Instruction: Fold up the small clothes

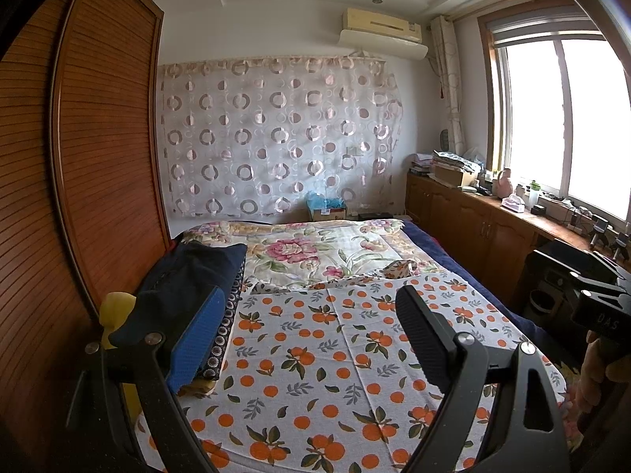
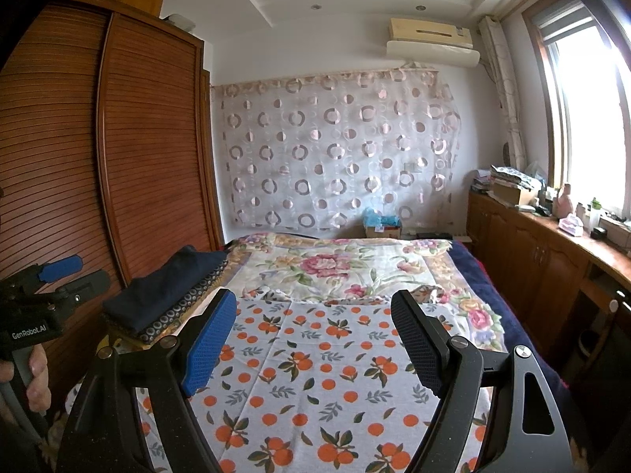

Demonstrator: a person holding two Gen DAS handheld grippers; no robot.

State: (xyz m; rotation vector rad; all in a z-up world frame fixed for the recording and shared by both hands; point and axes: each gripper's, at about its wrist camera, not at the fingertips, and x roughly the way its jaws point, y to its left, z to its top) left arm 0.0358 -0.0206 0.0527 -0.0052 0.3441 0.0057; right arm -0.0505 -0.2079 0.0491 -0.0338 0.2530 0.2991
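A stack of folded clothes, a navy garment (image 1: 189,276) on a dark circle-patterned one (image 1: 224,327), lies at the bed's left edge; it also shows in the right wrist view (image 2: 165,291). An orange-print white cloth (image 1: 335,354) lies spread flat over the near bed, also in the right wrist view (image 2: 315,374). My left gripper (image 1: 311,315) is open and empty above the cloth, its left finger beside the stack. My right gripper (image 2: 311,323) is open and empty above the cloth. The left gripper's body shows at the left edge of the right wrist view (image 2: 47,295).
A floral bedspread (image 1: 315,252) covers the far bed. A slatted wooden wardrobe (image 1: 98,157) stands on the left. Low wooden cabinets (image 1: 473,216) with clutter run under the window on the right. A circle-patterned curtain (image 1: 276,138) hangs on the far wall.
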